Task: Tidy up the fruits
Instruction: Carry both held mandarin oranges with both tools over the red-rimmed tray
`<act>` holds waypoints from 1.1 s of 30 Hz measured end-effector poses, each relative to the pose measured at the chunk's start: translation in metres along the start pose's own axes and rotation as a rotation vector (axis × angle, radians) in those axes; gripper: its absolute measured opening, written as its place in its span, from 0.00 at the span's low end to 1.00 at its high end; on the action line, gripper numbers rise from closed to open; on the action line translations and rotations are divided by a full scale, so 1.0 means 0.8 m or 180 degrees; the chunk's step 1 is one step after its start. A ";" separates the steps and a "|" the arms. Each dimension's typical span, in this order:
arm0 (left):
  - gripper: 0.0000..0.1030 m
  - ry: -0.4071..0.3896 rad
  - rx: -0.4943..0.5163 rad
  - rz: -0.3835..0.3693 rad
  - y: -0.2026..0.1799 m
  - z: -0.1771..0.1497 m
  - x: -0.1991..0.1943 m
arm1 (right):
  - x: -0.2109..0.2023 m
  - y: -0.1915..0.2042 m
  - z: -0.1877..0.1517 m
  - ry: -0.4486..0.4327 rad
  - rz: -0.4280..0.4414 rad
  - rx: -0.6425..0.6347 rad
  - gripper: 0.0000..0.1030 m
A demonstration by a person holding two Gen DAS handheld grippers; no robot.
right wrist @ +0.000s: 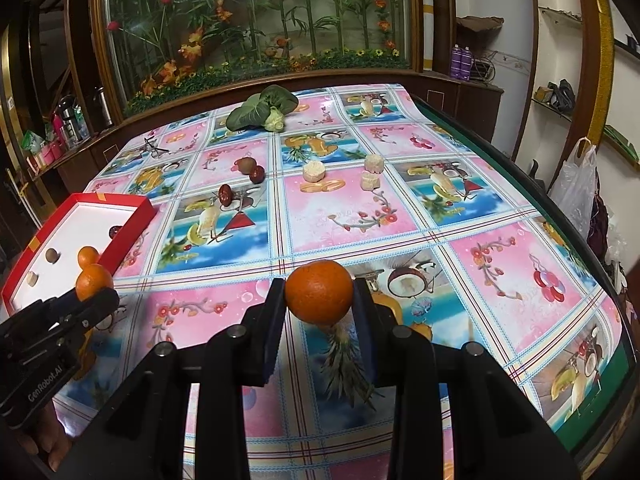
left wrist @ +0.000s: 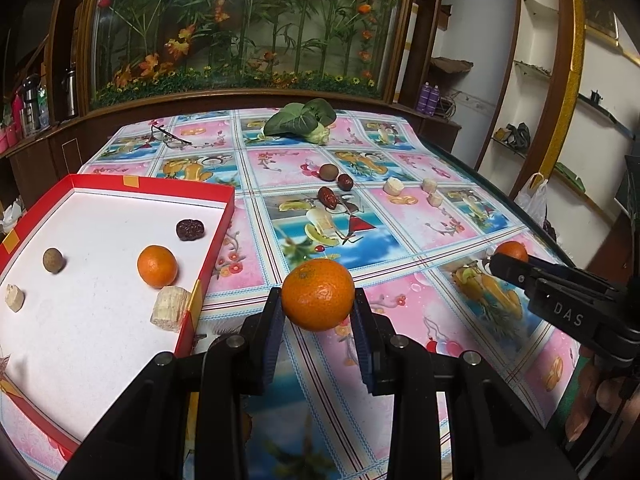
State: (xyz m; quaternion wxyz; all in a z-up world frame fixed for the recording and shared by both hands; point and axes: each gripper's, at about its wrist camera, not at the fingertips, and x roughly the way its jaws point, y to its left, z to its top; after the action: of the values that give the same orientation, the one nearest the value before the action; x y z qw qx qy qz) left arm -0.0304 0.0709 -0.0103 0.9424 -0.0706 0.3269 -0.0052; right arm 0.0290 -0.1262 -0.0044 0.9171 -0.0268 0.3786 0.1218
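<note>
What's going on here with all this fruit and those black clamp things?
A person is sorting fruit from a table into a red box. Each hand works a two-finger gripper, and each gripper is clamped on an orange: the left gripper holds one orange next to the box, the right gripper holds another orange above the tablecloth. The box already contains an orange, a dark date, a small brown fruit and two pale pieces. More dates and pale pieces wait on the table.

Your left gripper [left wrist: 318,300] points downward, jaws closed on an orange [left wrist: 318,295]. Your right gripper [right wrist: 319,300] matches it, clamping a second orange [right wrist: 319,293]. Both sit side by side, left one nearer the scene's left.
</note>
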 end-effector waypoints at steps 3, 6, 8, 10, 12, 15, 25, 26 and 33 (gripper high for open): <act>0.31 -0.0027 0.0006 0.0031 -0.001 0.000 -0.002 | -0.001 0.003 0.000 0.0007 -0.0035 0.0006 0.34; 0.31 -0.0058 -0.0046 0.0078 0.004 0.000 -0.004 | -0.002 0.006 -0.001 0.0034 -0.0084 -0.0002 0.34; 0.31 -0.0072 -0.0067 0.0094 0.006 0.001 -0.005 | -0.002 0.008 0.000 0.0064 -0.0127 -0.0032 0.34; 0.31 -0.0097 -0.0065 0.0096 0.005 0.001 -0.008 | -0.002 0.012 0.003 0.0082 -0.0165 -0.0065 0.34; 0.31 -0.0132 -0.0057 0.0104 0.004 0.001 -0.011 | -0.002 0.017 0.007 0.0091 -0.0183 -0.0092 0.34; 0.31 -0.0166 -0.0061 0.0089 0.004 0.000 -0.014 | 0.005 0.028 0.017 0.0106 -0.0152 -0.0114 0.34; 0.31 -0.0361 -0.0097 0.0126 0.005 0.000 -0.028 | 0.038 0.064 0.032 0.0221 -0.0050 -0.0239 0.34; 0.31 -0.0380 -0.0132 0.0159 0.007 0.001 -0.029 | 0.041 0.064 0.031 0.0233 -0.0038 -0.0230 0.34; 0.31 -0.0397 -0.0433 0.0414 0.035 0.009 -0.032 | 0.035 0.059 0.025 0.0154 0.0106 -0.0191 0.34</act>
State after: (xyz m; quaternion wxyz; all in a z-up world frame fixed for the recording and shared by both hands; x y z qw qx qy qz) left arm -0.0470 0.1008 0.0073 0.9523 -0.1132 0.2711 0.0827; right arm 0.0505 -0.0717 -0.0075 0.9043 -0.0509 0.3972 0.1477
